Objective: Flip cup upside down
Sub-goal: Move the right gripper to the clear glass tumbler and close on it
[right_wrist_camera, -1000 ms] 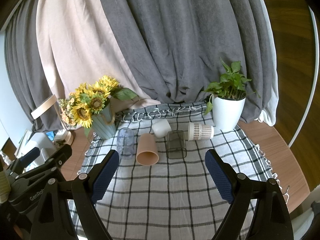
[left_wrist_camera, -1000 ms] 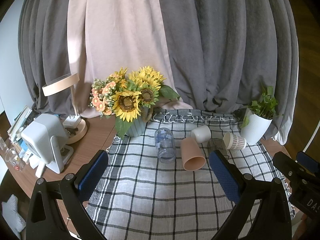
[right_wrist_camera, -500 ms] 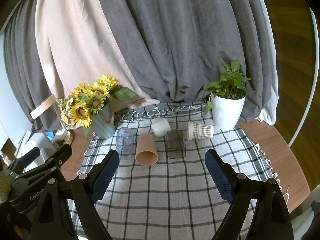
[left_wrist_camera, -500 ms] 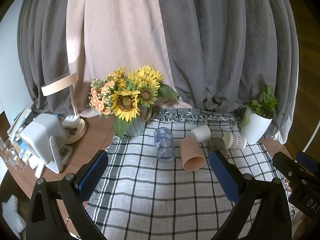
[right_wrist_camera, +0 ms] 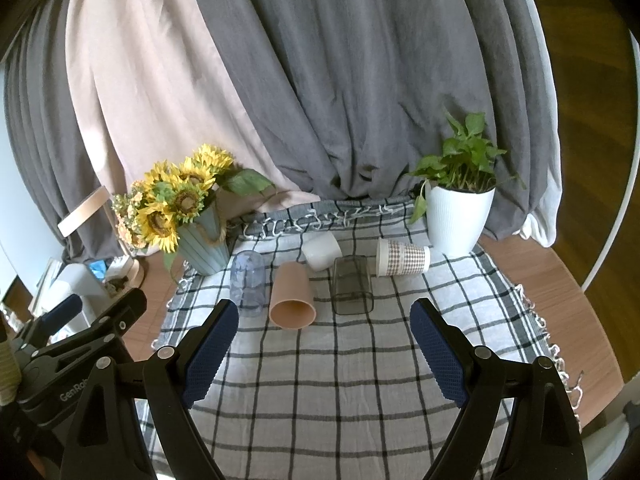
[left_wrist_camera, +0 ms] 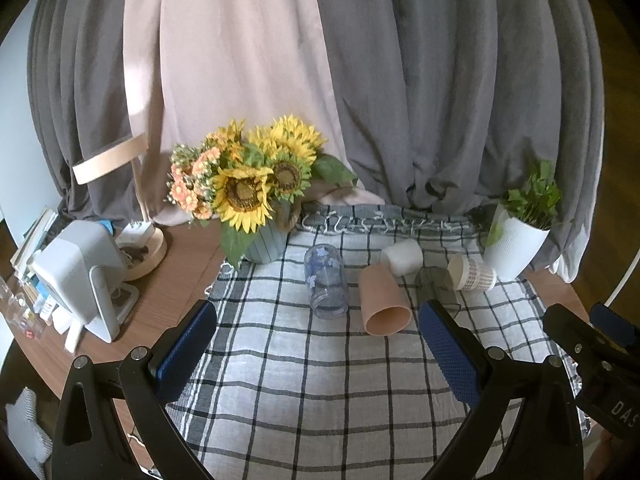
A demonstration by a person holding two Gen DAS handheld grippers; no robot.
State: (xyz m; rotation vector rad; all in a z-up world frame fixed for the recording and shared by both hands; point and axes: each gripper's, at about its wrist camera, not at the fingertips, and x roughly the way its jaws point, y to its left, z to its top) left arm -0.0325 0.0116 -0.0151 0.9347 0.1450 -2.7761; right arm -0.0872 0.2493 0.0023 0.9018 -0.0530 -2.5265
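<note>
Five cups lie on their sides on the checked cloth (right_wrist_camera: pixel 320 380) toward the desk's far edge: clear cup (right_wrist_camera: pixel 247 282), tan cup (right_wrist_camera: pixel 291 295), white cup (right_wrist_camera: pixel 321 253), smoky cup (right_wrist_camera: pixel 352 285), patterned paper cup (right_wrist_camera: pixel 402 257); left gripper (left_wrist_camera: pixel 320 354) and right gripper (right_wrist_camera: pixel 324 350) hover with fingers released, grasping nothing

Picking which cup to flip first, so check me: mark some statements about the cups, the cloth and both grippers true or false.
1. All five cups lie on their sides. True: clear blue cup, peach cup, white cup, smoky square cup, checked paper cup.
2. The right gripper holds the peach cup. False: it is open and holds nothing, short of the cups.
3. The left gripper is open. True.
4. The cups lie on bare wood. False: they lie on the checked cloth.
5. The peach cup's mouth faces the curtains. False: it faces the grippers.
</note>
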